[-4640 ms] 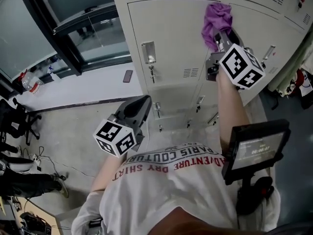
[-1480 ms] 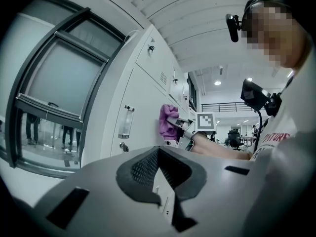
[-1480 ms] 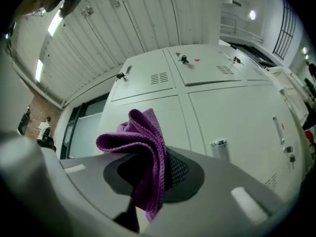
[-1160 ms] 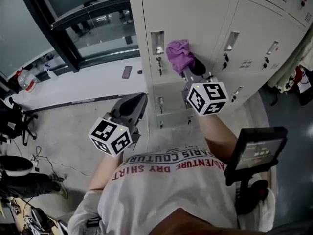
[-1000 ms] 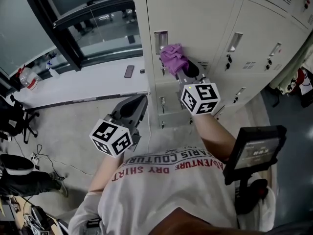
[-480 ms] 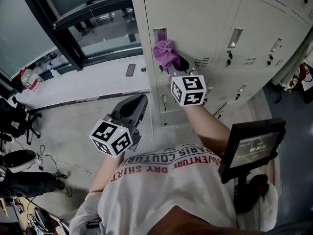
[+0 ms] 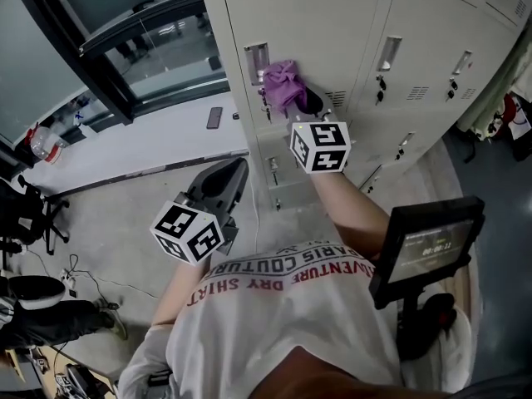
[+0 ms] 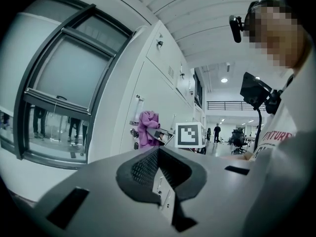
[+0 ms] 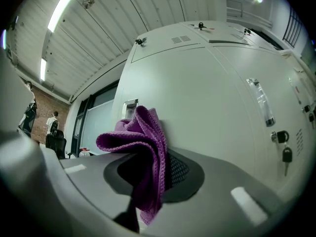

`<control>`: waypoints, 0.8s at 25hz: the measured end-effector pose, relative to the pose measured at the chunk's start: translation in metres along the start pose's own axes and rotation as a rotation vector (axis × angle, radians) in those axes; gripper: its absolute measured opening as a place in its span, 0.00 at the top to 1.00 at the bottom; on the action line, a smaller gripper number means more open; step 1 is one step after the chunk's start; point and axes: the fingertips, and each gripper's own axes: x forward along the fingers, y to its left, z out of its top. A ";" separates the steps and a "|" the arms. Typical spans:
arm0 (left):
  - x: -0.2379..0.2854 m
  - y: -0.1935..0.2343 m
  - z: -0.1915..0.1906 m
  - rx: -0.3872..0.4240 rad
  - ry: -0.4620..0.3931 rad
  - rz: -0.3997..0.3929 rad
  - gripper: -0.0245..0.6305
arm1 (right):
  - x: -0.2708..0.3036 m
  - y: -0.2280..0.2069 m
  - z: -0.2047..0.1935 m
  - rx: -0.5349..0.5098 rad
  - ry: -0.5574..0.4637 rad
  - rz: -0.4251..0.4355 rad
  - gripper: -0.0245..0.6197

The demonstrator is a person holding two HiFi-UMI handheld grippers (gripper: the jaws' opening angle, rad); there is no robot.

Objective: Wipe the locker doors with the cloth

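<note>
So the purple cloth (image 9: pixel 143 142) is pinched right in the right gripper (image 9: pixel 154 184). The jaws are clamped on the middle of it, with a bunched fold sticking up past the tips and a short tail hanging below. That grip only really shows in the right gripper view. From the head view you mostly get where it is: the cloth (image 7: pixel 283 84) is pushed up against the locker door (image 7: pixel 307 23), just beside the handle (image 7: pixel 256 60), with the right gripper (image 7: pixel 301 106) behind it. The left gripper (image 7: pixel 239 169) hangs lower down, well away from the lockers, with its jaws together on nothing. Its own view catches the cloth (image 8: pixel 147 127) side-on against the door, plus the right gripper's marker cube (image 8: pixel 190 135).
</note>
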 end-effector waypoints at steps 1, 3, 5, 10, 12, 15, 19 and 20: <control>0.002 -0.001 -0.001 -0.002 0.002 -0.005 0.96 | -0.002 -0.005 0.000 -0.005 -0.001 -0.011 0.86; 0.005 -0.002 -0.002 -0.002 0.002 -0.013 0.96 | -0.006 -0.018 0.000 -0.009 -0.002 -0.036 0.86; 0.007 -0.003 -0.001 -0.001 -0.002 -0.020 0.96 | -0.011 -0.034 0.002 -0.007 -0.004 -0.069 0.86; 0.015 -0.009 -0.003 -0.002 0.003 -0.043 0.96 | -0.024 -0.073 0.007 -0.019 -0.011 -0.150 0.86; 0.019 -0.012 -0.004 -0.001 0.007 -0.053 0.96 | -0.031 -0.092 0.007 -0.009 -0.011 -0.191 0.86; 0.022 -0.009 -0.007 -0.003 0.018 -0.049 0.96 | -0.044 -0.126 0.004 0.007 -0.006 -0.264 0.86; 0.026 -0.004 -0.012 -0.019 0.028 -0.040 0.96 | -0.060 -0.167 -0.004 0.032 0.005 -0.355 0.86; 0.027 -0.005 -0.013 -0.021 0.030 -0.043 0.96 | -0.063 -0.174 -0.006 0.044 0.006 -0.371 0.86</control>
